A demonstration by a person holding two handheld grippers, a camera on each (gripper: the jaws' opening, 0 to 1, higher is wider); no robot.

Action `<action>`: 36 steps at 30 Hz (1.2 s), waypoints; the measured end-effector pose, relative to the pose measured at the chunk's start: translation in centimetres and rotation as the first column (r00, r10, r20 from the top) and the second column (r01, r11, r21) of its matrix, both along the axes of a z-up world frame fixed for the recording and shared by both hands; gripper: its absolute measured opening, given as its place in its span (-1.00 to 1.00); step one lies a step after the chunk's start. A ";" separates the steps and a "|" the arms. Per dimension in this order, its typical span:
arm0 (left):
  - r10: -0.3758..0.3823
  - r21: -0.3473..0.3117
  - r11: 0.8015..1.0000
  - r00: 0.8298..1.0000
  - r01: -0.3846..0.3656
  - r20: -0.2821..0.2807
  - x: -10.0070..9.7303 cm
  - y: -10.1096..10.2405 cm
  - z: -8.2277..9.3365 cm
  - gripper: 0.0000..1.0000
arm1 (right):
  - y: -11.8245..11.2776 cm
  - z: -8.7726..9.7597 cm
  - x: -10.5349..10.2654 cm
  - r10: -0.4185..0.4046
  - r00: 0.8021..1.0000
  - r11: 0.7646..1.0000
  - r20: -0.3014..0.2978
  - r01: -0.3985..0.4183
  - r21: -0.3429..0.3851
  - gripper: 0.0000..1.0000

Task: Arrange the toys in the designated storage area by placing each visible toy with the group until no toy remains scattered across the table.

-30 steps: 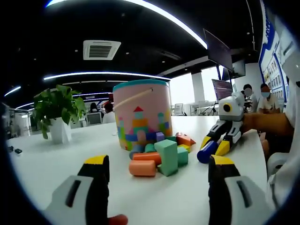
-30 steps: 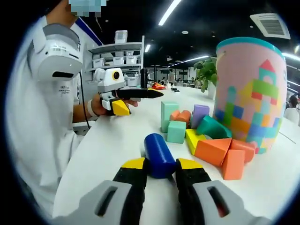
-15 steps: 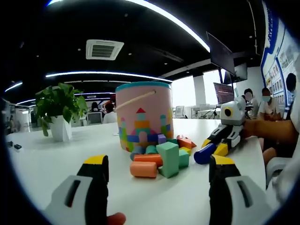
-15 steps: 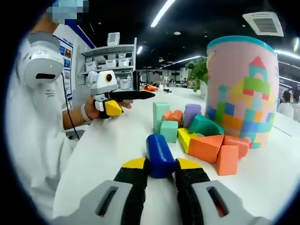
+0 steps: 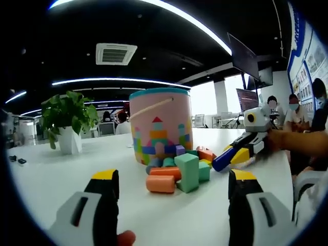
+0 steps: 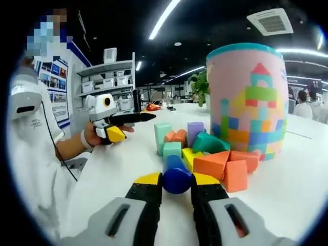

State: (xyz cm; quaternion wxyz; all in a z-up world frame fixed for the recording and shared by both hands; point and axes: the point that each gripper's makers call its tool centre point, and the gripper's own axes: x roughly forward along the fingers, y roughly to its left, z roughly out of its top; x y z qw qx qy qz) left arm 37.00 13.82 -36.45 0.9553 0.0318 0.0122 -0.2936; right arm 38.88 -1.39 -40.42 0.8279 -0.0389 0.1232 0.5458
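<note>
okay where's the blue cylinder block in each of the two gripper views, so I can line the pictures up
Left gripper view: the blue cylinder sits right of centre, clamped in the right gripper, just right of the block pile.
Right gripper view: the blue cylinder is low in the middle, between that gripper's own jaws.
Shared landmark: the pink bucket standing behind the blocks.

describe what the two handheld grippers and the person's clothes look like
Both the left gripper and the right gripper have pale grey bodies, black jaws and yellow tips. The person wears a white short-sleeved shirt, a white wristband and a thin dark cable.
</note>
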 end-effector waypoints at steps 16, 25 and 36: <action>0.002 0.016 1.000 0.999 -0.001 -0.035 -0.3 -0.1 -0.5 0.75 | -0.9 5.6 0.0 -0.105 0.994 0.994 -0.012 0.105 0.024 -0.58; -0.001 0.027 1.000 0.999 0.002 -0.036 -0.4 -0.2 -0.5 0.75 | -1.0 15.5 1.7 -0.103 0.992 0.994 0.068 0.106 -0.037 -0.58; 0.003 0.031 1.000 0.999 -0.002 -0.033 -0.7 -0.2 -0.4 0.75 | -1.7 24.1 9.1 -0.205 0.975 0.976 0.079 0.210 -0.056 -0.58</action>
